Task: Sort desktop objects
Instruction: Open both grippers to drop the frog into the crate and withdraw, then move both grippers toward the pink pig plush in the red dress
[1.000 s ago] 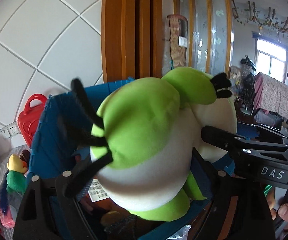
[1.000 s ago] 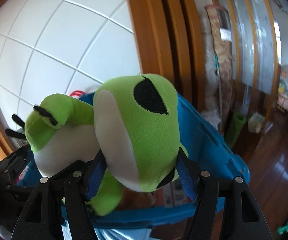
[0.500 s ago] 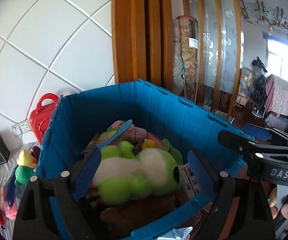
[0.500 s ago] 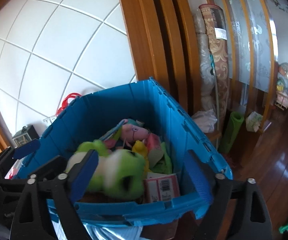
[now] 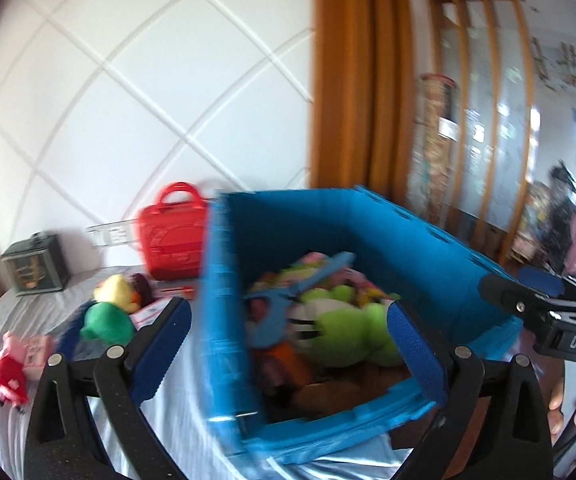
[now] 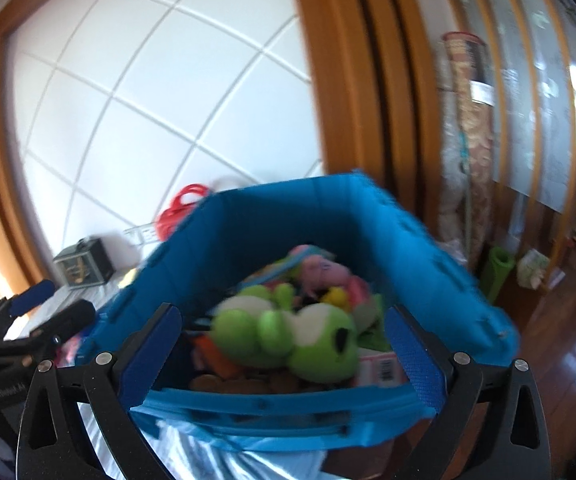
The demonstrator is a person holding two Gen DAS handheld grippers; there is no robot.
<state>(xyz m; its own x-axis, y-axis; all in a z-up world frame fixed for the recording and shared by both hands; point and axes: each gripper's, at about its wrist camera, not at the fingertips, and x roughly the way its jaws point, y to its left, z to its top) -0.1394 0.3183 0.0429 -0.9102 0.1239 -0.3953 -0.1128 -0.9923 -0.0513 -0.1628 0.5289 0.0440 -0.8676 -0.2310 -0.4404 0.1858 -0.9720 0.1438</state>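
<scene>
**Toy dropped, jaws spreading, clutter waiting**

Risk of clipping the blue crate (image 5: 408,240) rim in swinging the left gripper (image 5: 288,356) toward the table, blurred as is. Both jaws opening, nothing between; right gripper (image 6: 283,356) likewise. Green frog plush (image 6: 296,332) lying atop the crate's heaped toys.

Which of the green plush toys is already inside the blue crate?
The big green frog, lying on the pile in the blue crate. The smaller yellow-headed green toy lies outside, on the cloth.
</scene>
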